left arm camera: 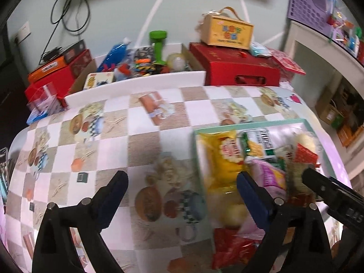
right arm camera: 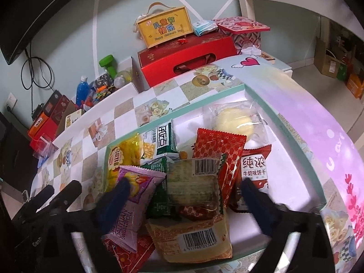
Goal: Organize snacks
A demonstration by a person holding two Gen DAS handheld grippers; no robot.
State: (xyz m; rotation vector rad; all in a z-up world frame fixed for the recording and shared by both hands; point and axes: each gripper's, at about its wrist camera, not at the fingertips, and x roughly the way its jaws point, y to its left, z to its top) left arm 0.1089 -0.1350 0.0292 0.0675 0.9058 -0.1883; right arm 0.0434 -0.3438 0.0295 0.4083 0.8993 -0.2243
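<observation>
A shallow tray with a teal rim (right arm camera: 204, 101) holds a pile of snack packs. Among them are a yellow pack (right arm camera: 124, 157), a purple Swiss roll pack (right arm camera: 138, 188), a clear cracker pack (right arm camera: 193, 182), a red patterned pack (right arm camera: 218, 145), a milk biscuit pack (right arm camera: 254, 166) and a wrapped bun (right arm camera: 234, 118). My right gripper (right arm camera: 186, 188) hangs open over the pile, its fingers wide apart on either side of the cracker pack. My left gripper (left arm camera: 182, 182) is open too, straddling the tray's left rim (left arm camera: 250, 125) with nothing gripped. One of its fingers is over the tablecloth (left arm camera: 141, 141).
At the table's back stand a red gift box (left arm camera: 234, 68), a yellow handled box (left arm camera: 227, 31) on top of it, and an open carton (left arm camera: 141, 77) of odds with a green dumbbell (left arm camera: 159, 45). A white shelf (left arm camera: 318, 50) with a purple basket (left arm camera: 307, 2) is at the right.
</observation>
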